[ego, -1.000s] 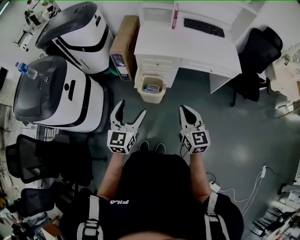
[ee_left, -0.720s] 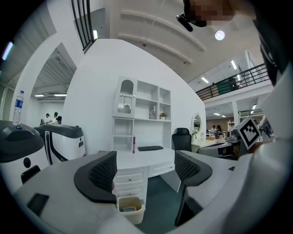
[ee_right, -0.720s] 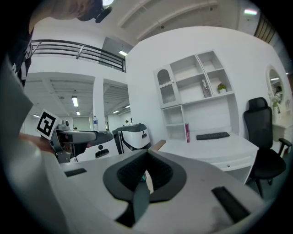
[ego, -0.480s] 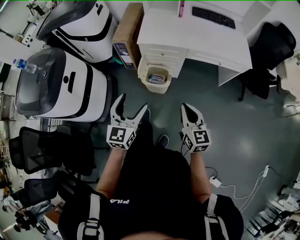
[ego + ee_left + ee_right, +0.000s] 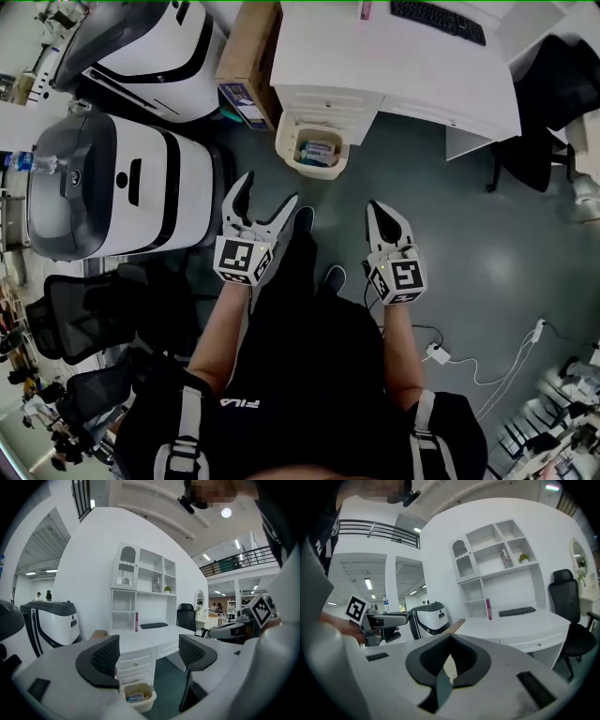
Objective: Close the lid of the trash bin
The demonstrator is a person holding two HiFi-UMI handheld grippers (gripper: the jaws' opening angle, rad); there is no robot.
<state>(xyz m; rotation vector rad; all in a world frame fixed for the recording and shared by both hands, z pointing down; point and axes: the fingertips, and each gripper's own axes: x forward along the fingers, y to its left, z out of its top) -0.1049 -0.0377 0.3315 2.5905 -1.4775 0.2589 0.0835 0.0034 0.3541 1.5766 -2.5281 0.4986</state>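
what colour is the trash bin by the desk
The trash bin is cream; clearest in the head view.

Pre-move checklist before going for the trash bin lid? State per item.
1. Cream plastic trash bin found: ok, on the grey floor against the white desk.
2. Lid shut: not ok, bin is open, packets visible inside.
3. Lid location and hinge side: cannot tell.
4. Left claw free: ok, jaws apart, nothing between.
5. Right claw free: ok, jaws together, nothing held.
6. Claws at bin: not ok, both hang short of it, with floor between.
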